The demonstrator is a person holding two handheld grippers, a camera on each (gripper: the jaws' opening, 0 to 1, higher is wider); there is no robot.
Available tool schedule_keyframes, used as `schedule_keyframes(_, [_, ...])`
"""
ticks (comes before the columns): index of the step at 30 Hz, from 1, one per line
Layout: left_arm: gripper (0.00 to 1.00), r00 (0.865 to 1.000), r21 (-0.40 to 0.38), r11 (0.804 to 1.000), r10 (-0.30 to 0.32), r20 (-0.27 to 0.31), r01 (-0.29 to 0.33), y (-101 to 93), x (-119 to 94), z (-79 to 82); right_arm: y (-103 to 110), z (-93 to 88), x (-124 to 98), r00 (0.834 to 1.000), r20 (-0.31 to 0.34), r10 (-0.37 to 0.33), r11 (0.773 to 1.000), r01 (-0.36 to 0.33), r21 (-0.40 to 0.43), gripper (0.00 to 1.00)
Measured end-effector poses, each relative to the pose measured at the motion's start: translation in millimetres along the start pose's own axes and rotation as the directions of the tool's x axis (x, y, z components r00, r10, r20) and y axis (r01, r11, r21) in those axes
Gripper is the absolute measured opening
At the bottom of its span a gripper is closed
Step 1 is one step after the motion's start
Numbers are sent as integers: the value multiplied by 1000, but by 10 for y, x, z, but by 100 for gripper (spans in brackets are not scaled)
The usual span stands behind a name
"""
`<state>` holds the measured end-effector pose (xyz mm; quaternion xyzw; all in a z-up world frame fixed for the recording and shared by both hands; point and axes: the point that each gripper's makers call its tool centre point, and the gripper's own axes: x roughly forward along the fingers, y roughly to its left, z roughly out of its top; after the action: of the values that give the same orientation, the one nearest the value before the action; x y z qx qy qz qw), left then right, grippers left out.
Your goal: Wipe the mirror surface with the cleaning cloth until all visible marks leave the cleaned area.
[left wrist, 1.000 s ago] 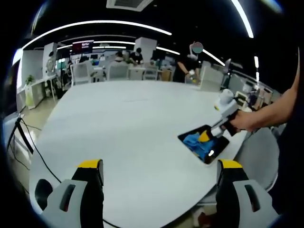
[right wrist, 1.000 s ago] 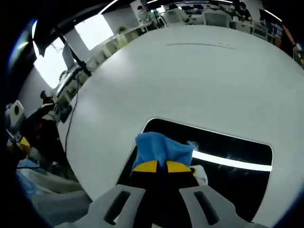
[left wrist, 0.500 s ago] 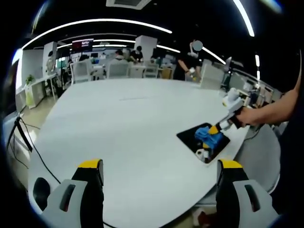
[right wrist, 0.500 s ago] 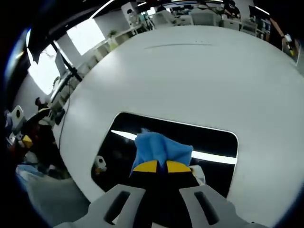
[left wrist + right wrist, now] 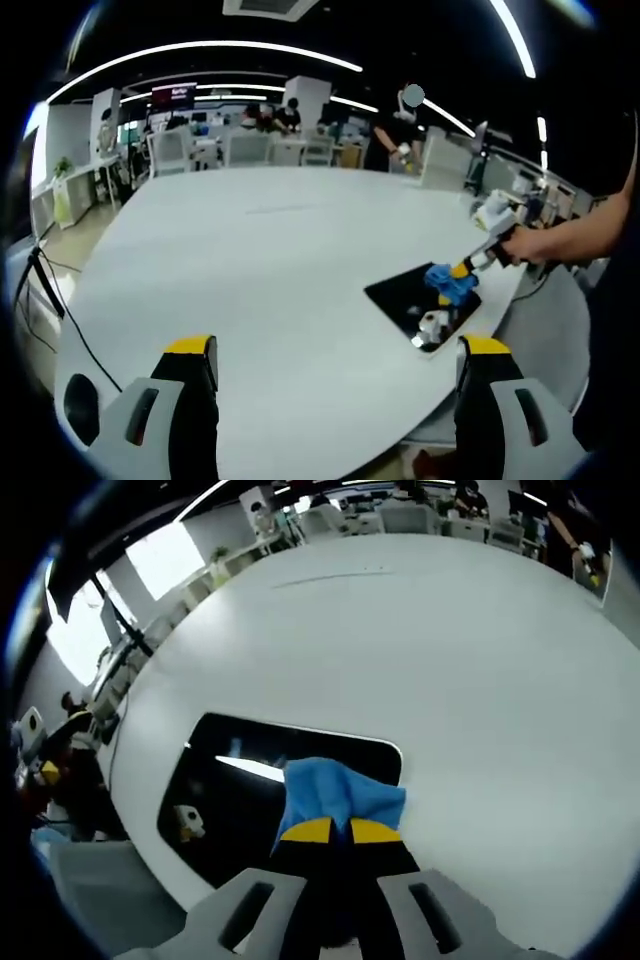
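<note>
A: Left gripper view?
B: Left gripper (image 5: 335, 365) jaws wide apart, holding nothing, over white table (image 5: 250, 260). Mirror (image 5: 418, 300) lies flat near right table edge; blue cloth (image 5: 450, 282) on its far corner.

A: Right gripper view?
B: Right gripper (image 5: 338, 830) jaws closed, pinching cloth (image 5: 340, 792) at mirror's (image 5: 250, 790) right end.

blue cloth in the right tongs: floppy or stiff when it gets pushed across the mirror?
Likely floppy: the blue cloth bunches in soft folds where the right tongs pinch it. Probably light, since it overhangs the mirror edge without sagging much. It may drag and fold rather than slide flat.
</note>
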<state>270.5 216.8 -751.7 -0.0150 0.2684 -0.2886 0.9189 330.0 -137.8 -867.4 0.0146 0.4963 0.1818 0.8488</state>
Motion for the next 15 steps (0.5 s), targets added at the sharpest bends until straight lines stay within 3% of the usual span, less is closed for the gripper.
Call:
schedule_keyframes(6, [100,1000,-3,1000,-5,0,5,-43,46,10,-108,-31,-47,1000,-3,-22,1000,22,5,0])
schedule_keyframes(15, [99,1000,8,1000,-7,1,7,-66,73,39,-99,-30,-33,1000,4,-30,999,30,-17,0])
